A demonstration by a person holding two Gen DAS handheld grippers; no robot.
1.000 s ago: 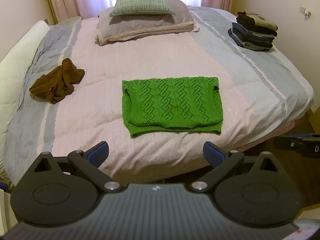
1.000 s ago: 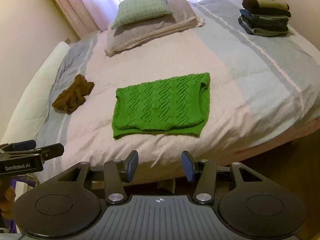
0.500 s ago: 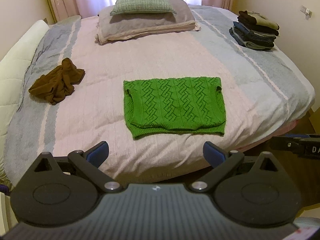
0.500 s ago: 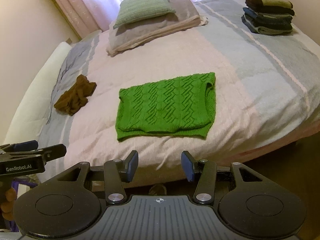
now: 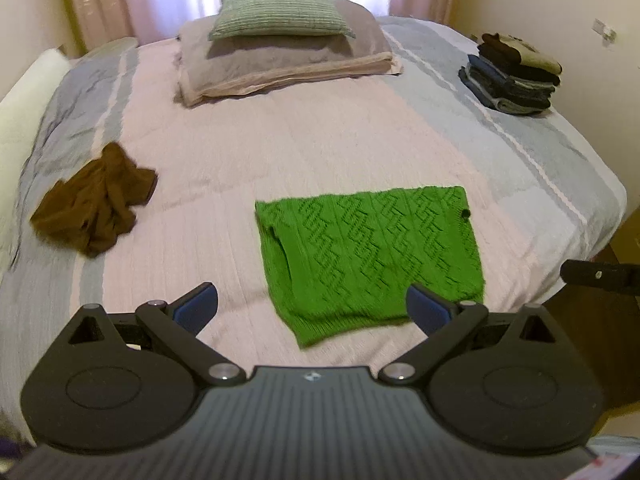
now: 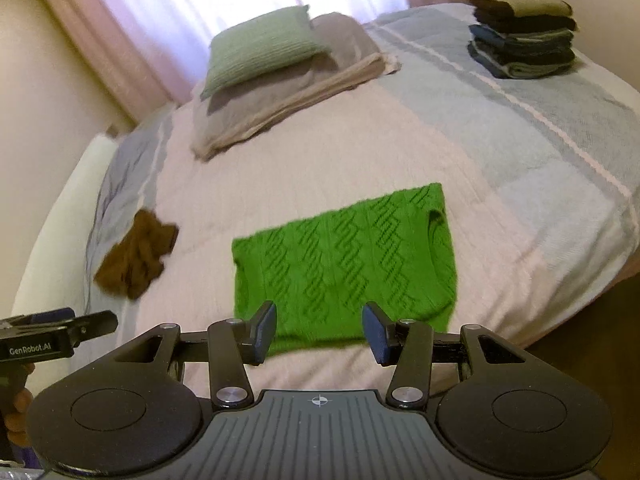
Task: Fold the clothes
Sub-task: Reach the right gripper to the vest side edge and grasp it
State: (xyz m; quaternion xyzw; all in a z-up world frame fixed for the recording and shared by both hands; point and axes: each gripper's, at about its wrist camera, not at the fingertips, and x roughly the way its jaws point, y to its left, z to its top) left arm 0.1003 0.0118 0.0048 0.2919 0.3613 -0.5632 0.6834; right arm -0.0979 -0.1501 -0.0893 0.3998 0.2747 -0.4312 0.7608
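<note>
A folded green knit sweater (image 5: 370, 256) (image 6: 344, 260) lies flat near the foot of the bed. My left gripper (image 5: 312, 308) hovers open just short of its near edge, with nothing between the fingers. My right gripper (image 6: 320, 330) is open too, its tips over the sweater's near hem and holding nothing. A crumpled brown garment (image 5: 94, 204) (image 6: 136, 258) lies on the bed to the left. A stack of folded clothes (image 5: 512, 74) (image 6: 524, 34) sits at the far right of the bed.
The bed (image 5: 280, 152) carries a pink and grey-blue cover. Two pillows (image 5: 276, 44) (image 6: 276, 76) are stacked at its head, in front of pink curtains. The other gripper shows at the edge of each view (image 5: 600, 276) (image 6: 52, 338). Wooden floor lies to the right.
Both grippers have moved forward toward the bed, so the green sweater now appears larger and closer to the fingertips. Both stay open; the clothes have not moved.
</note>
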